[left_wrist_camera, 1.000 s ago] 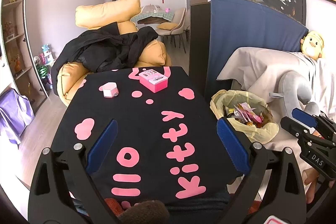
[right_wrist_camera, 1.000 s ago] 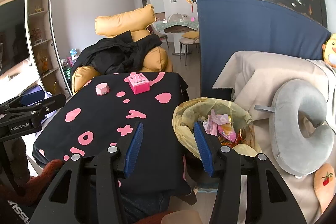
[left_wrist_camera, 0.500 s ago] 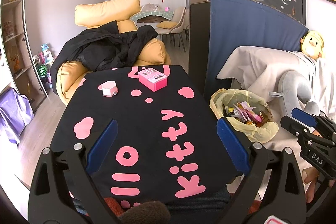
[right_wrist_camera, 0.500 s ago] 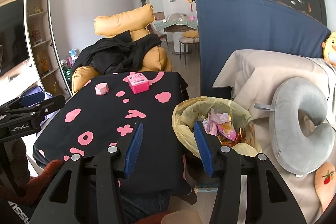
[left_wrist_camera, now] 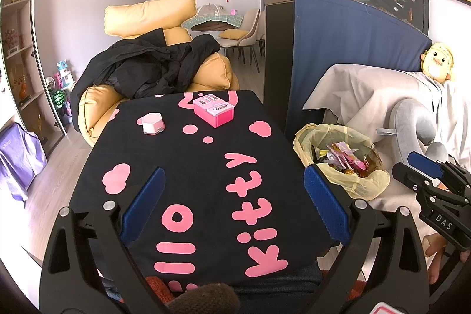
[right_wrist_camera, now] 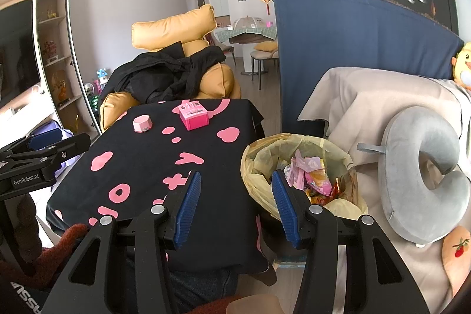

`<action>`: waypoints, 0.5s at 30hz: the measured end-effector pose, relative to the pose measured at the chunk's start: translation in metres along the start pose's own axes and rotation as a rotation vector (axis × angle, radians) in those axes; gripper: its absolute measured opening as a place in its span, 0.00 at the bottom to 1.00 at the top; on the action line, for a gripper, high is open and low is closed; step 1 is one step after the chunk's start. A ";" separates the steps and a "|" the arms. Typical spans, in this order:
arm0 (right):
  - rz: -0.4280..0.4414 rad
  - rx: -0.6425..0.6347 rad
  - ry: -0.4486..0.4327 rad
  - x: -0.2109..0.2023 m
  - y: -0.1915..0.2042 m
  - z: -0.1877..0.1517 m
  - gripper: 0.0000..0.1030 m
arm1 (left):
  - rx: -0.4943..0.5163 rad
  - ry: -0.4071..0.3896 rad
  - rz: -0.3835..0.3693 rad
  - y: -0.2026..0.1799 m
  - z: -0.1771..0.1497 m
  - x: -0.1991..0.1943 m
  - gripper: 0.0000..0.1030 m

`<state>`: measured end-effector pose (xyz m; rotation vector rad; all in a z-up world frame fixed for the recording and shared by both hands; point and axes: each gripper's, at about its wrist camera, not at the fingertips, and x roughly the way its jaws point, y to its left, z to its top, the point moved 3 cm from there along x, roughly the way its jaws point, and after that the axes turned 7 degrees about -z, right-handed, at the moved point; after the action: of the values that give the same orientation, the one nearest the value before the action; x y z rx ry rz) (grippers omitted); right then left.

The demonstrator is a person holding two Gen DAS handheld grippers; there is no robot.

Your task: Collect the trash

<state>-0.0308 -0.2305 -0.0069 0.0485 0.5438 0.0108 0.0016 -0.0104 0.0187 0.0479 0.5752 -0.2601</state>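
Both the left gripper [left_wrist_camera: 232, 199] and right gripper [right_wrist_camera: 235, 203] stand wide open and empty, poised for a pickup, while the trash bin [right_wrist_camera: 300, 143], already holding wrappers, sits just beside the black table [right_wrist_camera: 141, 167].

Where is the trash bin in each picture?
Left wrist view: the bin sits right of centre, beside the black table.
Right wrist view: the bin sits at centre, behind the right finger.
Shared landmark: the pink box on the table.
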 end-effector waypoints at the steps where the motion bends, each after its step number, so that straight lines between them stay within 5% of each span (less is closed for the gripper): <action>1: 0.000 0.000 0.000 0.000 0.000 0.000 0.46 | 0.000 0.000 0.000 0.000 0.000 0.000 0.88; 15: 0.000 0.001 0.001 0.000 0.000 0.000 0.46 | -0.001 0.004 -0.001 -0.003 -0.002 0.001 0.88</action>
<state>-0.0306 -0.2304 -0.0069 0.0492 0.5445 0.0103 0.0004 -0.0130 0.0161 0.0468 0.5791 -0.2608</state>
